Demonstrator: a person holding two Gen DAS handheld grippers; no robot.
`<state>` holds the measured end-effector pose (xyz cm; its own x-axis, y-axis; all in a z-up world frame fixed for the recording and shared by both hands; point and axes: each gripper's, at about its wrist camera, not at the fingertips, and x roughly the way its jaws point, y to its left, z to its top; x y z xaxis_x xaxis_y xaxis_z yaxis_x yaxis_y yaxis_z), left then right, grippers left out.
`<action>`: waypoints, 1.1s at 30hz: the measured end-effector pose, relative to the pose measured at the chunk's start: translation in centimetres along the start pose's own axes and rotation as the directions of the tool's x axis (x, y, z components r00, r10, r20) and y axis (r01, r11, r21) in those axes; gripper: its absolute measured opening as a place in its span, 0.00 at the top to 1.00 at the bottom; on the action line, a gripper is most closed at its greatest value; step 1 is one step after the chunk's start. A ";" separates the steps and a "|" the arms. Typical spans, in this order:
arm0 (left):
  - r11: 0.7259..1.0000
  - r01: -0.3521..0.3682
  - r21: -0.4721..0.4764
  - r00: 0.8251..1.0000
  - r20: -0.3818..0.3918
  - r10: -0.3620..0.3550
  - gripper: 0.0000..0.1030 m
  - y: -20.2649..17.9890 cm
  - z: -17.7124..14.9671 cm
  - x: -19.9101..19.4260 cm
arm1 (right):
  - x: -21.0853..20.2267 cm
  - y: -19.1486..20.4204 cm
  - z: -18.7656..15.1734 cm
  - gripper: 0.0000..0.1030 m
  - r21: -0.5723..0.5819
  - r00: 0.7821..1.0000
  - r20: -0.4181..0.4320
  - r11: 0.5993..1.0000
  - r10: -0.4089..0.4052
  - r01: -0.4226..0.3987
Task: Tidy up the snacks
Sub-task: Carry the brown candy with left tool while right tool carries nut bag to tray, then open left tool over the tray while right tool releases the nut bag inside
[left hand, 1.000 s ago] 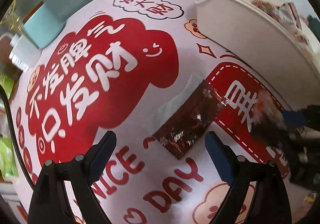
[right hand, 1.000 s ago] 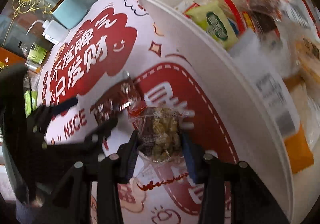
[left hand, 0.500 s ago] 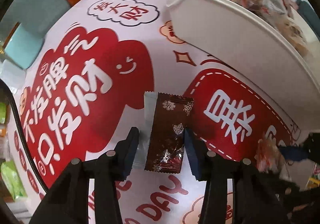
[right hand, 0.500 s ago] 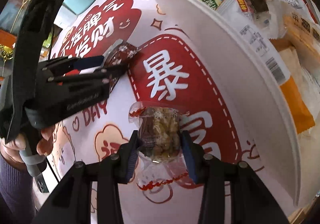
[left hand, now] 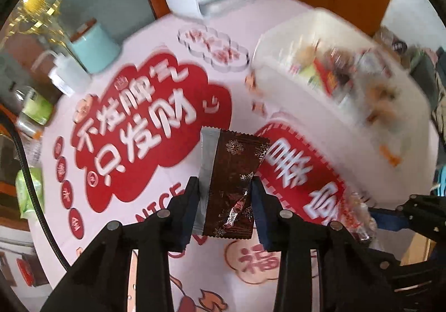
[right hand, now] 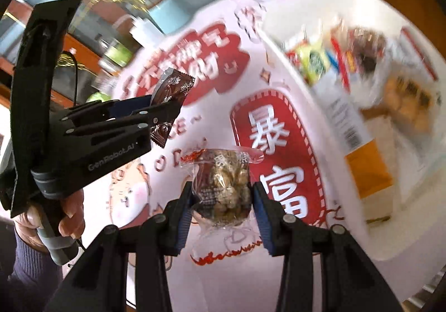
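While each tool grips one snack, both hang above the tabletop [left hand: 156, 228].
Left tool [left hand: 225, 202], jaws just closed, clamps one brown snowflake packet [left hand: 237, 172]; right tool [right hand: 222, 202] pinches one clear nut packet [right hand: 223, 192]. Both tilt steeply down. Beyond, one white bin [left hand: 292, 94] holds perhaps a dozen blurred snacks.

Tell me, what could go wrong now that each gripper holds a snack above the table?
The left hand-held gripper pinches the brown snowflake packet only at its lower part, so the glossy wrapper might slip or swing. The right hand-held gripper squeezes the clear nut packet and could crush it. The white bin looks full, so a dropped snack may slide off.
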<state>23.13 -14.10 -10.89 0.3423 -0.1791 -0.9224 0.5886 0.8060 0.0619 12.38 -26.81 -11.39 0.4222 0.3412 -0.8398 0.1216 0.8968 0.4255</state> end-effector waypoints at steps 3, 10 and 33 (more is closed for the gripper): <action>0.999 0.006 -0.033 0.998 0.062 -0.004 0.66 -1.3 1.8 -3.2 | -2.9 -1.2 0.6 0.60 -0.035 0.998 0.056 0.999 0.010 -0.008; 0.997 -0.003 -0.075 0.986 0.164 0.015 0.66 -7.7 7.2 -6.9 | -8.5 -6.1 2.2 0.59 -0.082 0.986 0.150 0.993 -0.069 0.082; 0.962 -0.197 -0.189 0.973 0.080 0.215 0.12 -16.2 14.0 -1.6 | -8.2 -13.0 5.8 0.35 -0.210 0.998 0.050 0.977 -0.029 0.039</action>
<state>23.29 -34.75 -5.07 0.5185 -0.0465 -0.8538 0.3606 0.9173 0.1690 12.59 -42.93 -8.10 0.4625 0.3003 -0.8342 -0.0535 0.9486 0.3119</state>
